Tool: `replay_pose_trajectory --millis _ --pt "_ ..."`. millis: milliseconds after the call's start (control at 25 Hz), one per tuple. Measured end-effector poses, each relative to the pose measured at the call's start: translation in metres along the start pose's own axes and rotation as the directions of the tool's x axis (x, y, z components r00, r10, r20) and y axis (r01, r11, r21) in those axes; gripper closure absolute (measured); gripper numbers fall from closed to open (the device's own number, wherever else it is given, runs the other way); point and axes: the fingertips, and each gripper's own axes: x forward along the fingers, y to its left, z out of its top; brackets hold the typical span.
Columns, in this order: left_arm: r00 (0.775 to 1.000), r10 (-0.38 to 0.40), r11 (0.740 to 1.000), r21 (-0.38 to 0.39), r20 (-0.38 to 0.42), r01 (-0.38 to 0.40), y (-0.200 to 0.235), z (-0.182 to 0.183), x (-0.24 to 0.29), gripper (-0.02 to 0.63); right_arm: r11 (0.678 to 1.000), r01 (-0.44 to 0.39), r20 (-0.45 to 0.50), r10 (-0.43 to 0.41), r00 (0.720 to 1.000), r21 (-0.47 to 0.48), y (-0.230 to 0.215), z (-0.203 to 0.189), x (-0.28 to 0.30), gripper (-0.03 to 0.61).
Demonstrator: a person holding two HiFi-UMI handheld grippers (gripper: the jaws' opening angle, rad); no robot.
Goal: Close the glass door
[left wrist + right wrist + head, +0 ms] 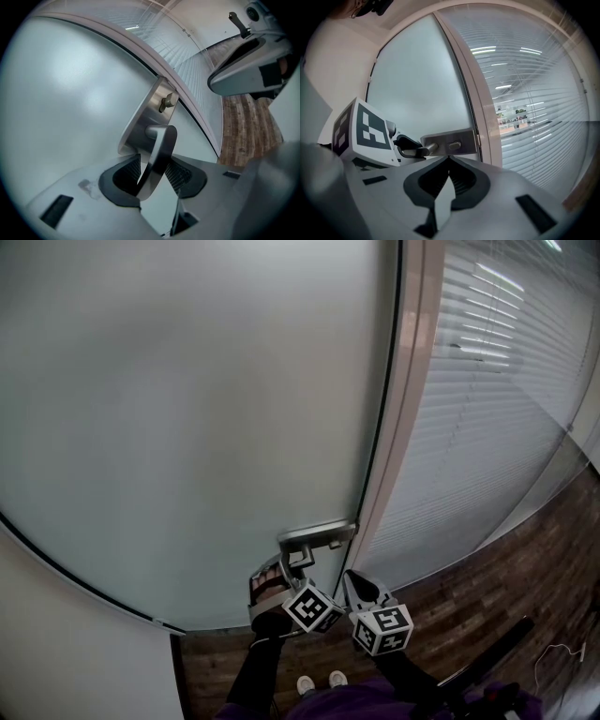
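Nearest me, the left hand-held gripper (157,171) stands wide apart, its two ribbed black pads on either side of the single flat, curved steel lever handle (159,154) without pinching it. Just to its right, the right hand-held gripper (449,161) is closed and empty. I see one frosted glass door (187,409), smooth and pale grey, its right edge against the pale frame (412,381). One brushed-metal lock plate (145,117) carries one small knob (168,100).
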Motion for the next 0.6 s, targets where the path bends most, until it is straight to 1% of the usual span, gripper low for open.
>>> replay_pose_trajectory --millis 160,600 --pt "0.999 0.042 0.999 0.031 -0.017 -0.042 0.006 -0.005 0.009 0.468 1.000 0.006 -0.003 -0.006 1.000 -0.004 -0.002 0.000 -0.001 0.581" --pt "0.999 0.025 1.000 0.014 -0.023 -0.025 0.008 -0.005 0.012 0.465 1.000 0.008 0.002 -0.008 1.000 0.000 -0.003 0.000 0.001 0.581"
